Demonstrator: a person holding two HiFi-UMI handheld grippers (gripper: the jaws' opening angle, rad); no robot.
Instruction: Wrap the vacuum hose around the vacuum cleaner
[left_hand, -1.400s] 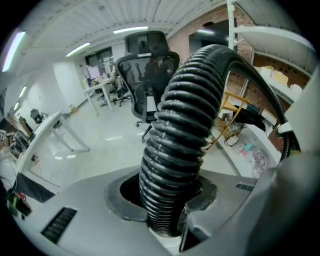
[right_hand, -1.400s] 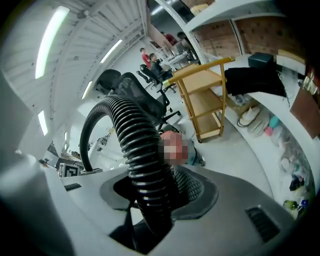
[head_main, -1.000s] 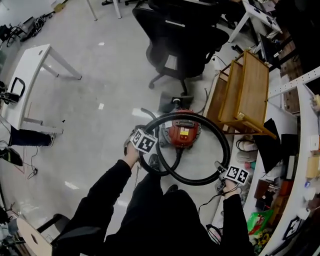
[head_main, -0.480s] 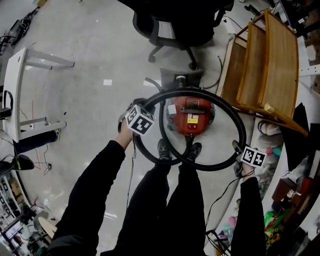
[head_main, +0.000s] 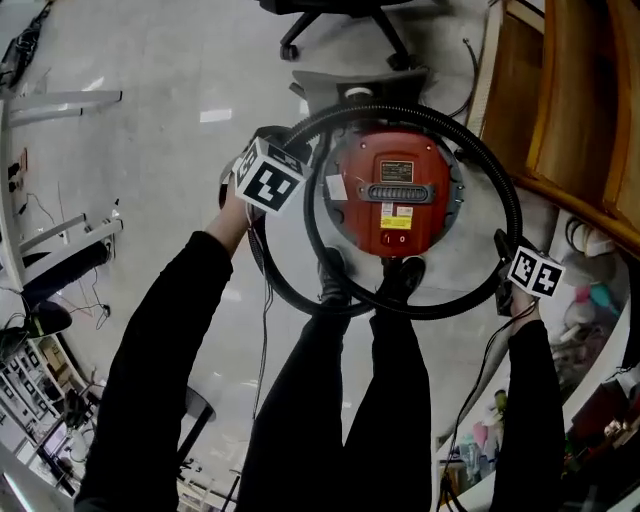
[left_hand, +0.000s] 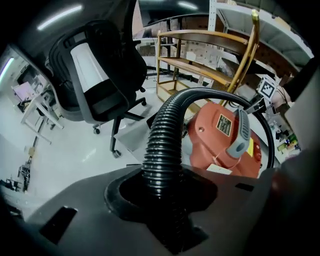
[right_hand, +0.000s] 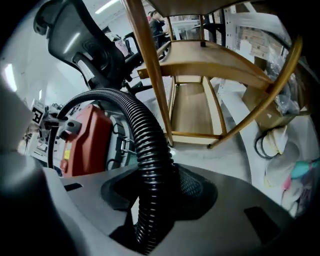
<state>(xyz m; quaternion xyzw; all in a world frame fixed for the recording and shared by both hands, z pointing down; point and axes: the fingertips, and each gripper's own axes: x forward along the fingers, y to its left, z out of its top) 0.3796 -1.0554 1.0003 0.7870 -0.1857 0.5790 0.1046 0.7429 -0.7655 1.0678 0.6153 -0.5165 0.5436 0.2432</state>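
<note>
A red vacuum cleaner (head_main: 393, 192) stands on the floor just ahead of the person's shoes. Its black ribbed hose (head_main: 505, 195) runs in a wide ring around the body. My left gripper (head_main: 272, 168) is shut on the hose at the ring's left side. My right gripper (head_main: 506, 262) is shut on it at the right side. In the left gripper view the hose (left_hand: 165, 140) rises from between the jaws (left_hand: 162, 197) and arcs over the vacuum (left_hand: 215, 142). The right gripper view shows the hose (right_hand: 147, 145) pinched in the jaws (right_hand: 155, 202), with the vacuum (right_hand: 87, 142) to the left.
A wooden shelf rack (head_main: 565, 110) stands close on the right of the vacuum. An office chair base (head_main: 340, 30) and a grey floor nozzle (head_main: 345, 85) lie beyond it. White table legs (head_main: 60, 105) are at far left. Clutter lines the right edge.
Both grippers have come down with the hose loop, which now lies lower and tighter around the vacuum. The head has leaned over, so the vacuum looks larger.
</note>
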